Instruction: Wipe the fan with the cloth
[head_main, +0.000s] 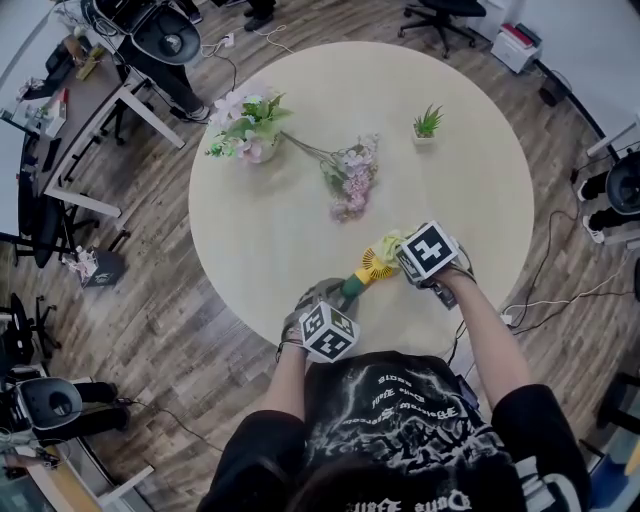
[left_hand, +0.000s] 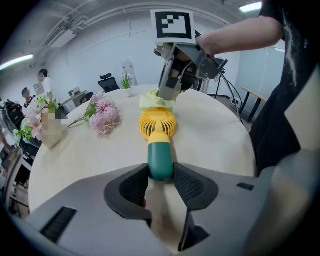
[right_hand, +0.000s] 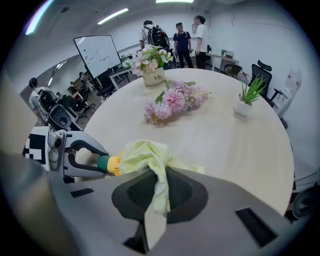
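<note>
While left gripper (left_hand: 161, 180) clamps the fan (left_hand: 159, 141) by its green handle (left_hand: 160, 162) at the table's (head_main: 300, 240) 6 o'clock edge, right gripper (right_hand: 159, 192) is closed on the cloth (right_hand: 142, 156), pressed against the yellow grille (left_hand: 157, 122). Looks mid-wipe. Next: drag the cloth across the grille, handle steady. Vase (right_hand: 154, 76) lettering too small to read.

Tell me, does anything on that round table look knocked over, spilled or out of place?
Only one thing: a bunch of pink flowers lies flat on the table, its stems toward the vase of flowers, which stands upright. The small potted plant is upright too, and nothing looks spilled.
</note>
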